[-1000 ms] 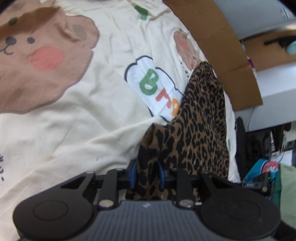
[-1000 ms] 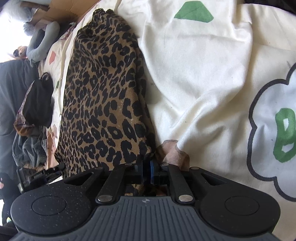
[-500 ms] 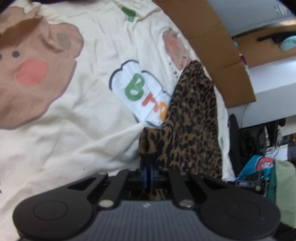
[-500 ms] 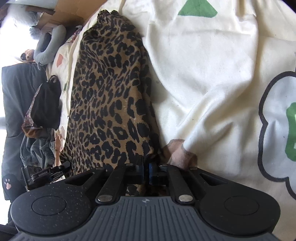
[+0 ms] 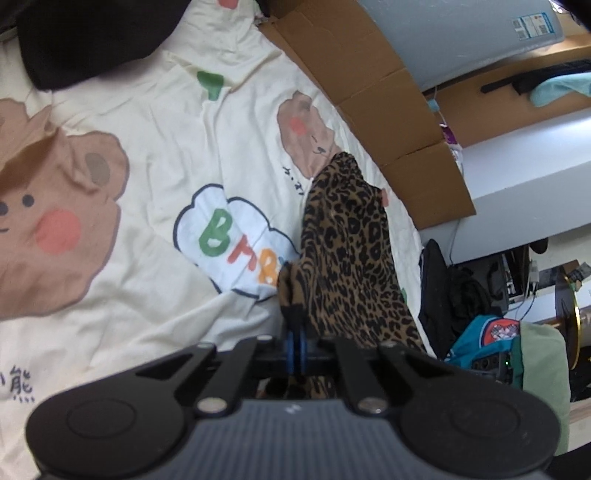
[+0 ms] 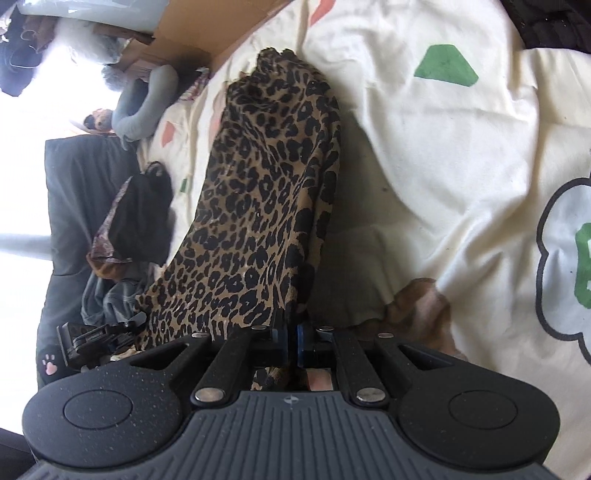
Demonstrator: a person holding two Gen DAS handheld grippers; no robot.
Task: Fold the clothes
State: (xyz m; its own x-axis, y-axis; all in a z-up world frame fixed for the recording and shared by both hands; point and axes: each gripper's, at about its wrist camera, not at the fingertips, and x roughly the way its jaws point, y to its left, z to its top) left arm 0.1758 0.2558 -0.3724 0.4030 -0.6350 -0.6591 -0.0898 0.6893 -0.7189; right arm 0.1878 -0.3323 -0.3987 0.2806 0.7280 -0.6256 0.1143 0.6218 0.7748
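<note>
A leopard-print garment [image 5: 351,254] lies stretched along the edge of a cream bedsheet [image 5: 155,122] printed with bears. My left gripper [image 5: 295,345] is shut on its near corner, which is lifted off the sheet. In the right wrist view the same leopard-print garment [image 6: 255,214] rises as a raised panel from its far end to my right gripper [image 6: 291,341], which is shut on another near corner. The cloth hangs taut between both grips and the bed.
Flattened cardboard [image 5: 373,92] lines the bed's far side. A black garment [image 5: 85,33] lies at the top of the sheet. Beyond the bed edge are dark clothes and a teal bag [image 5: 484,339]. A dark bag [image 6: 136,221] and a grey pillow [image 6: 147,103] sit beside the bed.
The left gripper's jaws closed on the garment corner. Both grippers rose, lifting the near edge of the leopard garment off the sheet; more of the bed and room is now in view.
</note>
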